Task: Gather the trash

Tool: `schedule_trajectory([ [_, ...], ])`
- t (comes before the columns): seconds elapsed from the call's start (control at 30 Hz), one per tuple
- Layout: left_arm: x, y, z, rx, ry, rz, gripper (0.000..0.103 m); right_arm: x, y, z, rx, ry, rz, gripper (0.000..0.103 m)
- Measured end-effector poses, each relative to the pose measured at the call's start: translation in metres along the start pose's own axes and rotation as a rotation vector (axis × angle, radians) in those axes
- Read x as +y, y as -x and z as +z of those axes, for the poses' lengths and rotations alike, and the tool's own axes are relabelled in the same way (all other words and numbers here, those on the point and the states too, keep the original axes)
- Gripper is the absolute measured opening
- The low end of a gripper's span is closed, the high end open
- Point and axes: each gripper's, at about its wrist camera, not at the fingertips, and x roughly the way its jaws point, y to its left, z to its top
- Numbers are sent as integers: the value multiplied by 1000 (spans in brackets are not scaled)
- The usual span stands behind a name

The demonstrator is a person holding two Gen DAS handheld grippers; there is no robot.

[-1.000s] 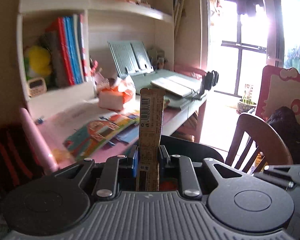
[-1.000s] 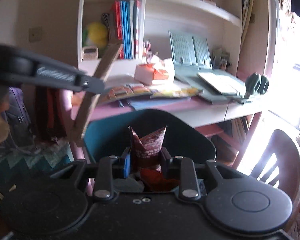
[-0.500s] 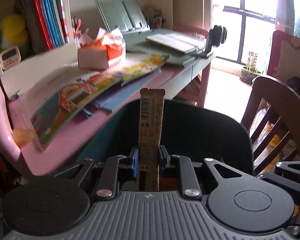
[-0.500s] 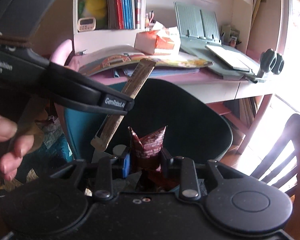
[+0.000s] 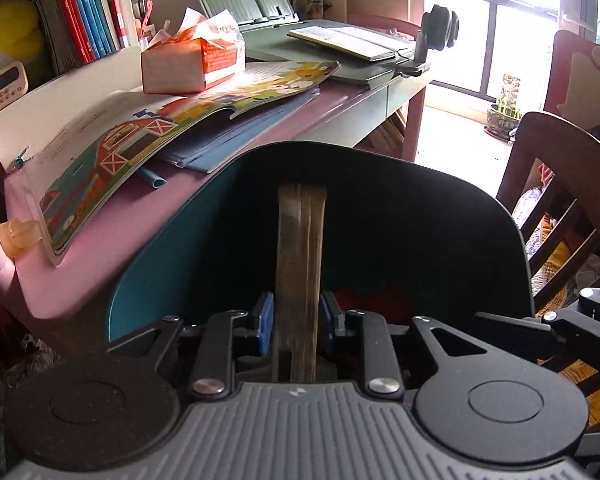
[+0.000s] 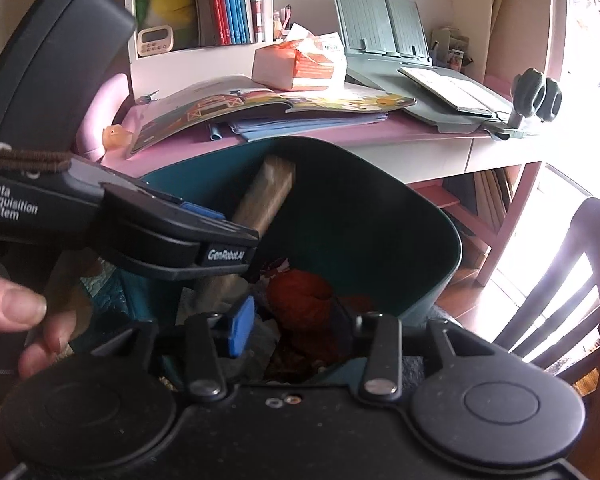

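A dark teal trash bin [image 5: 420,216] stands in front of the pink desk; it also shows in the right wrist view [image 6: 420,216]. My left gripper [image 5: 298,316] is shut on a long tan wrapper [image 5: 300,248], held upright over the bin's mouth. In the right wrist view the left gripper [image 6: 220,248] and the tan wrapper [image 6: 268,196] reach in from the left. My right gripper [image 6: 290,320] is open and empty just above the bin. A red-brown crumpled wrapper [image 6: 304,296] lies inside the bin with other trash.
A pink desk [image 5: 100,240] behind the bin holds an open picture book [image 5: 160,120], a tissue box [image 5: 192,64] and a green book stand [image 5: 340,44]. A dark wooden chair [image 5: 560,184] stands at the right. Shelves with books rise behind the desk.
My right gripper has opened and the red-brown wrapper has dropped from it into the bin. My left gripper has moved down and forward over the bin with the tan wrapper.
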Motion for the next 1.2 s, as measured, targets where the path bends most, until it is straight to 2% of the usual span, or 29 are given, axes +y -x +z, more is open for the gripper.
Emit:
schedule_trajectory([
  [0.03, 0, 2, -1, -1, 1, -1, 28, 0, 2, 0, -4, -3, -4, 43],
  [0.07, 0, 4, -1, -2, 2, -1, 35, 1, 3, 0, -8, -6, -6, 44],
  [0.1, 0, 7, -2, -5, 3, 1, 49, 1, 5, -1, -13, -11, -4, 44],
  [0.17, 1, 16, -4, -30, 6, 8, 67, 1, 9, -1, -23, -24, -6, 44],
  [0.33, 3, 42, -9, -69, 5, 3, 70, 2, 27, -2, -53, -41, -6, 45],
  [0.4, 4, 53, -12, -83, 6, 7, 75, 4, 35, -3, -68, -42, -11, 46],
  [0.7, 13, 118, -29, -198, 23, -9, 85, 12, 75, -8, -130, -42, -5, 57],
  [0.93, 22, 161, -51, -267, 52, -17, 85, 20, 110, -15, -210, -46, -33, 59],
  [0.97, 24, 167, -56, -277, 60, -16, 86, 21, 117, -16, -227, -48, -36, 60],
  [1.07, 29, 183, -68, -305, 85, -13, 101, 24, 133, -20, -259, -58, -38, 62],
  [1.2, 32, 201, -84, -340, 96, -22, 102, 30, 152, -26, -299, -76, -14, 63],
])
